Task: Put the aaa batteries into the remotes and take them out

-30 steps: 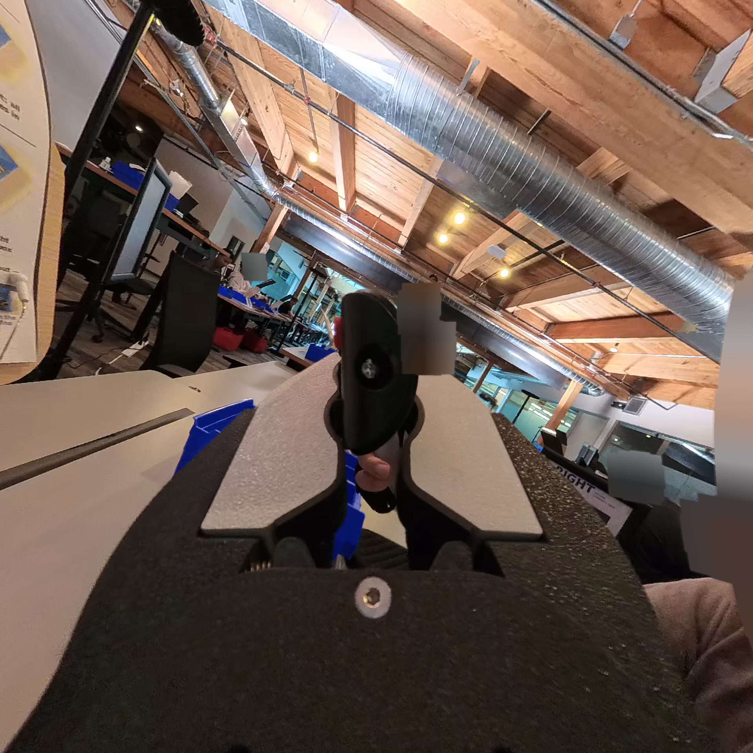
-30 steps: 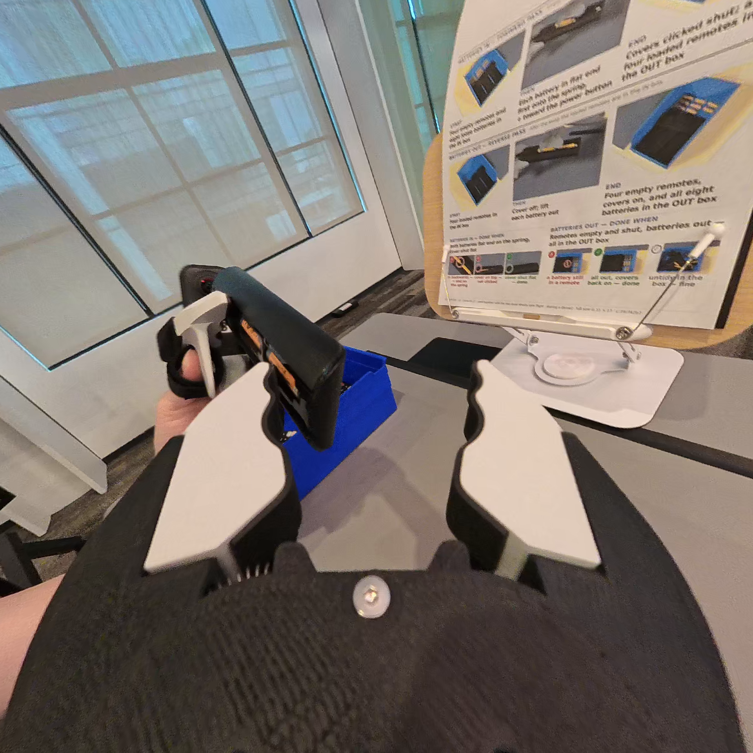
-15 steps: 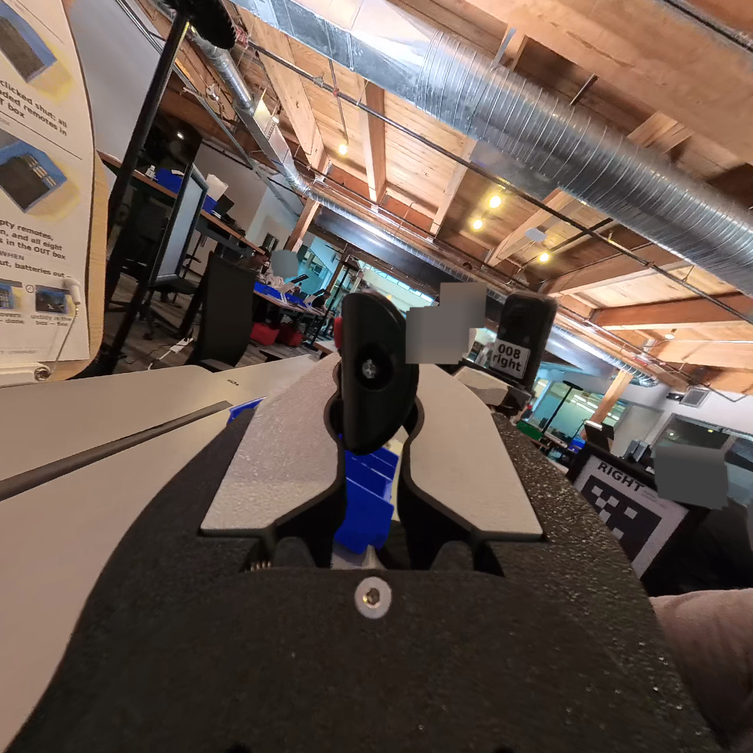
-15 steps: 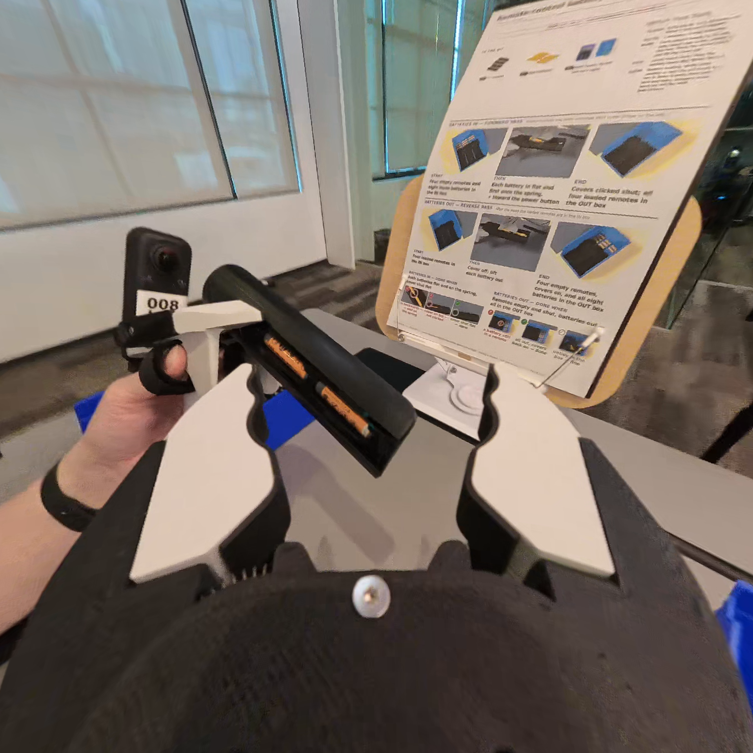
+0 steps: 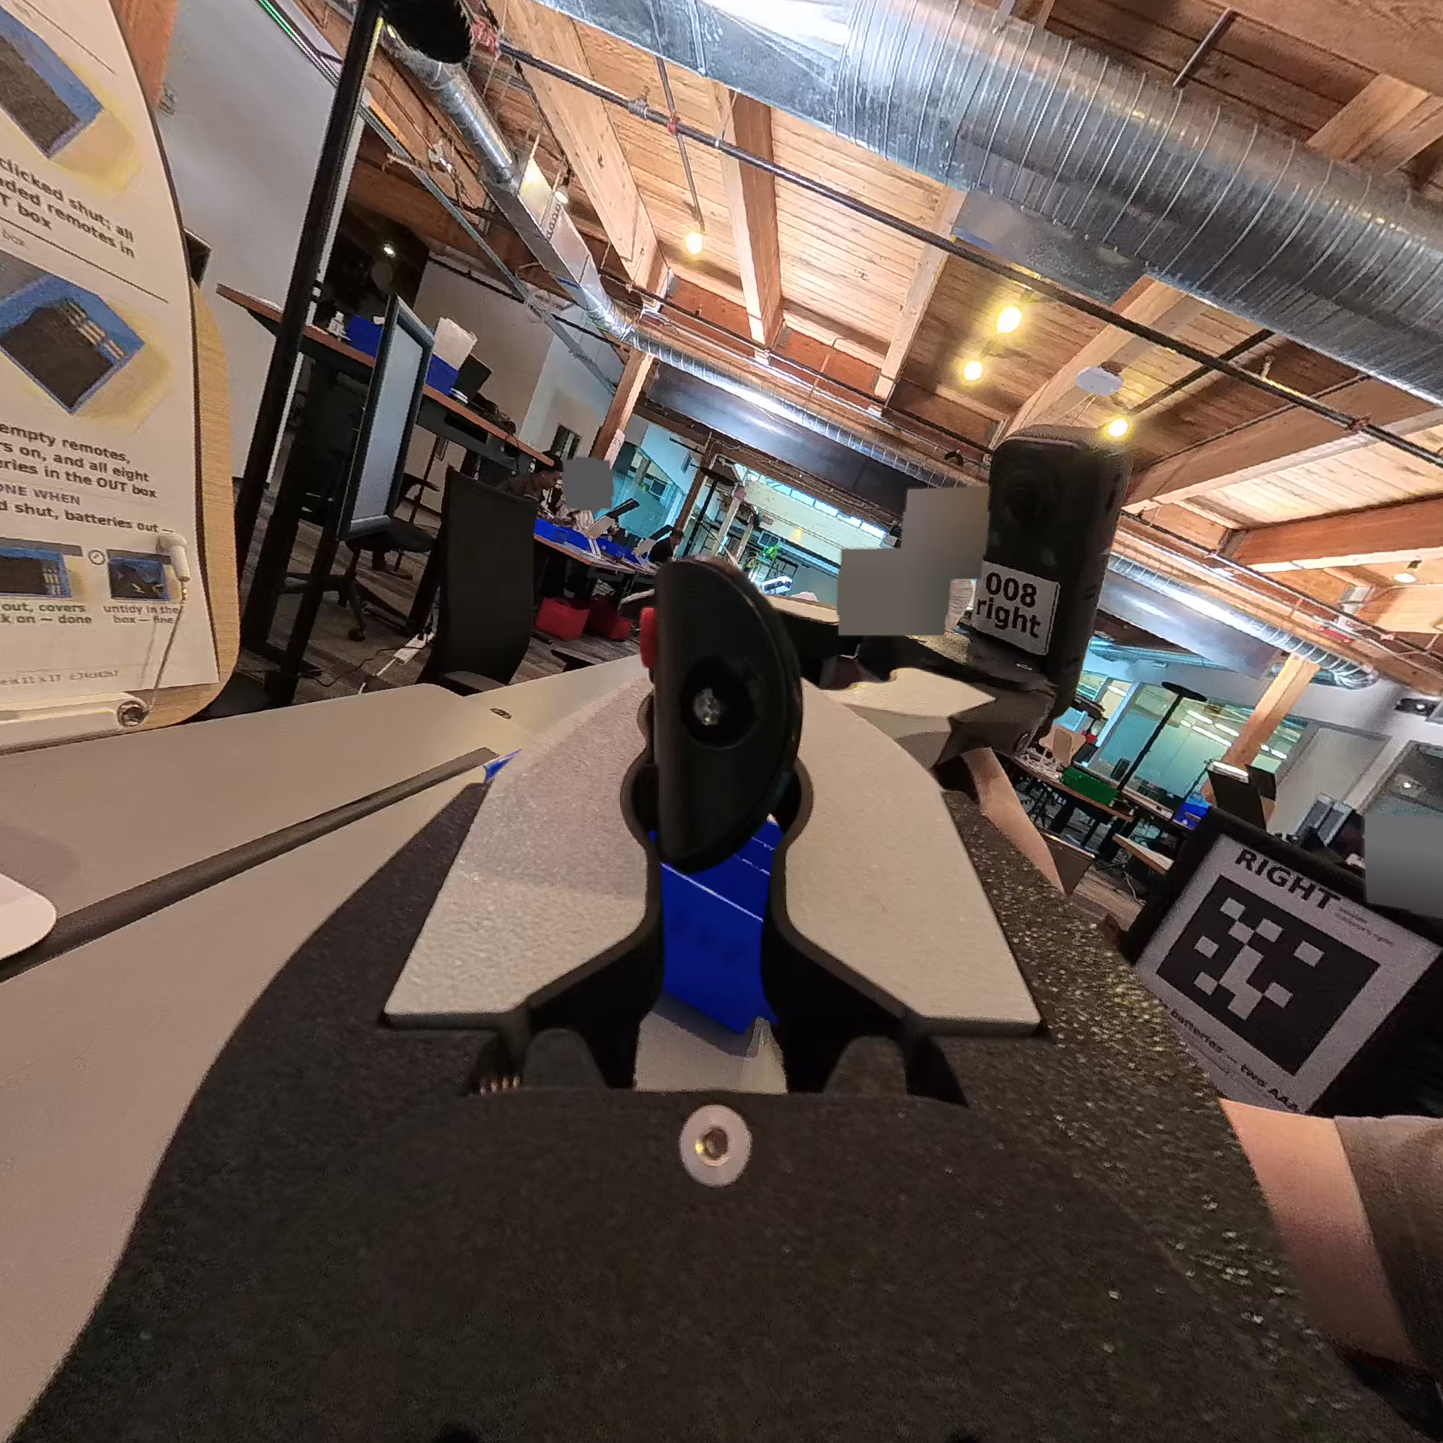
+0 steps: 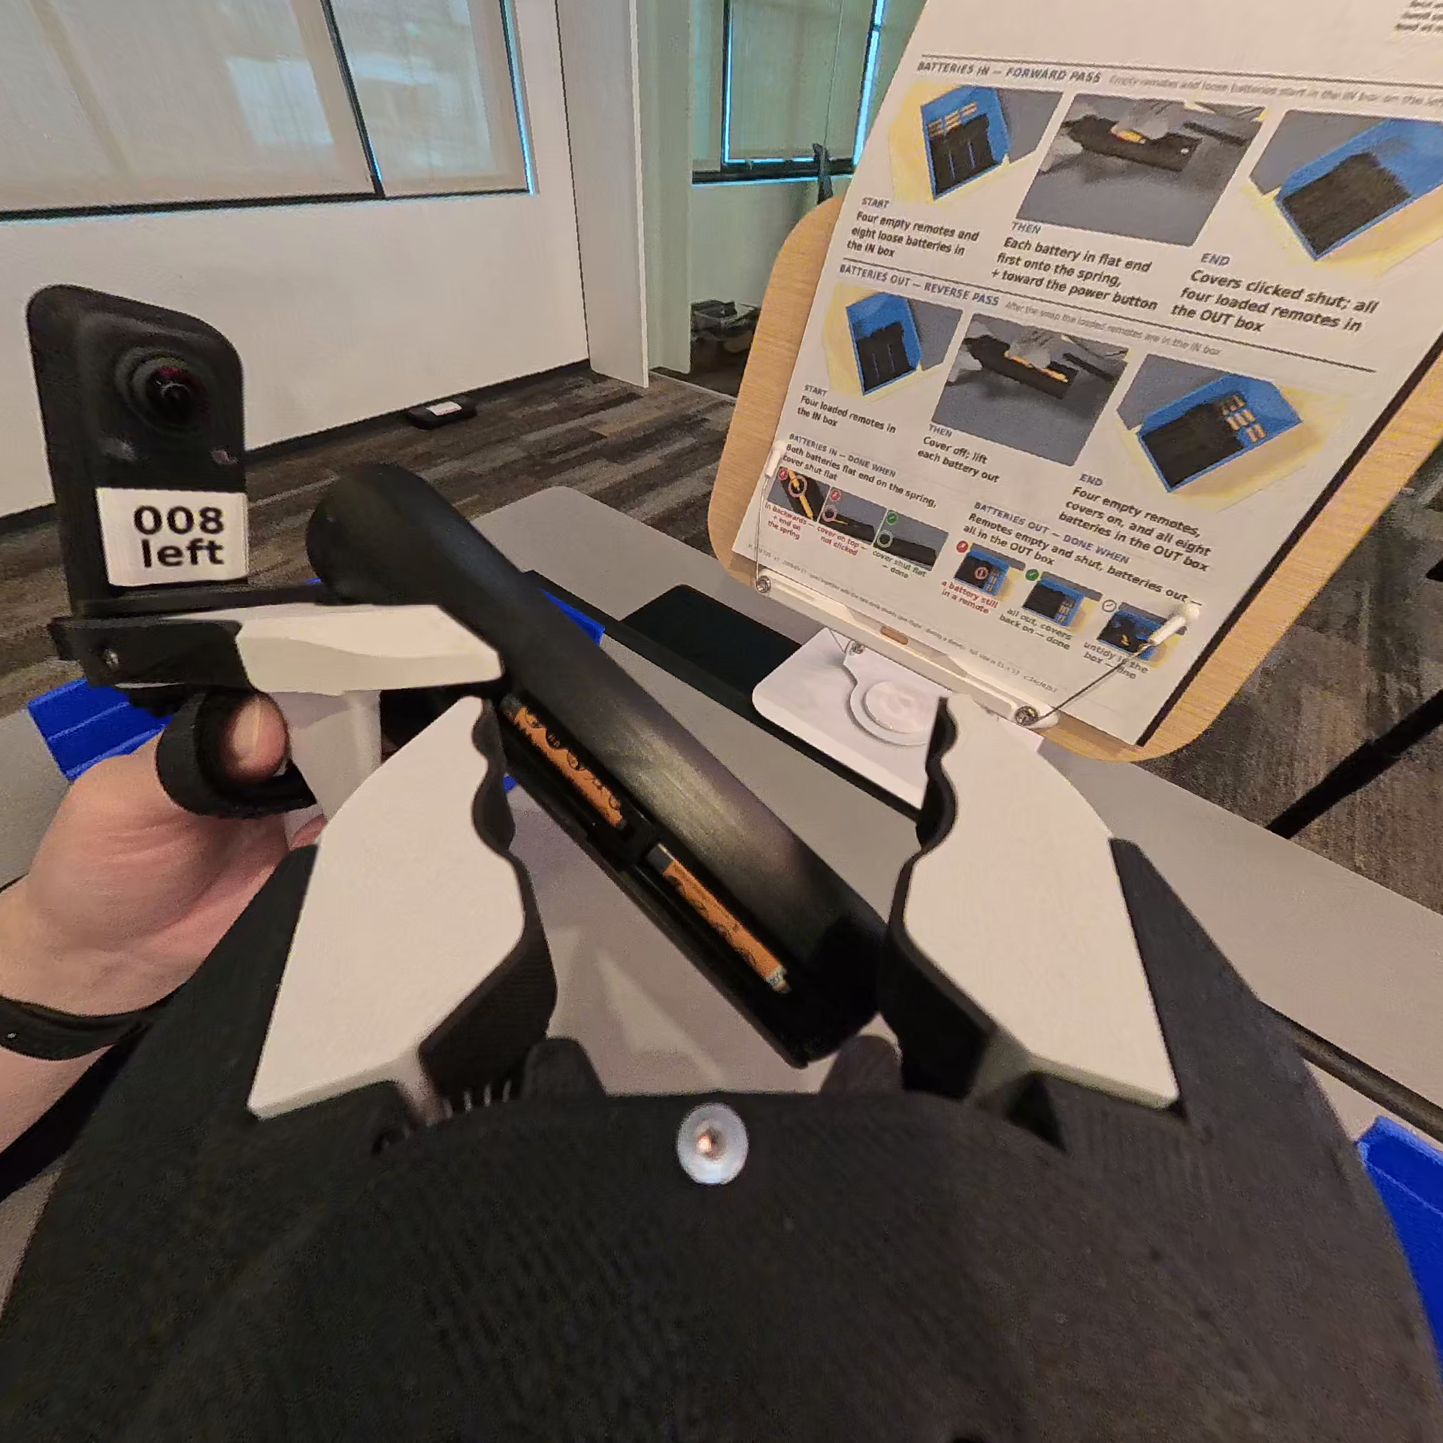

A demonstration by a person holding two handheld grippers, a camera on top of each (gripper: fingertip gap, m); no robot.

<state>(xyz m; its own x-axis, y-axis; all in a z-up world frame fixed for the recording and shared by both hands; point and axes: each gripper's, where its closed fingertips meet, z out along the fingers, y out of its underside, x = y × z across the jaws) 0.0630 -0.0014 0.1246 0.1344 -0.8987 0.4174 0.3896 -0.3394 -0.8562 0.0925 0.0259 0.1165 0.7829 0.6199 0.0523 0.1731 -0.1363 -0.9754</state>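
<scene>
At nine o'clock in the right wrist view, your left claw [image 6: 437, 648] is clamped on the remote [image 6: 593, 750], held clear above the bench [image 6: 1218, 921]. The remote slants down toward five o'clock, cover off, with two batteries [image 6: 648, 851] lying end to end in the open bay. Your right claw [image 6: 710, 820] stands wide apart, one finger either side of the remote, touching nothing. A blue bin [image 6: 78, 718] sits behind at nine. This looks like the take-out step. Next, bring your right claw's tips onto the nearer battery and lever it free without twisting the remote.
</scene>
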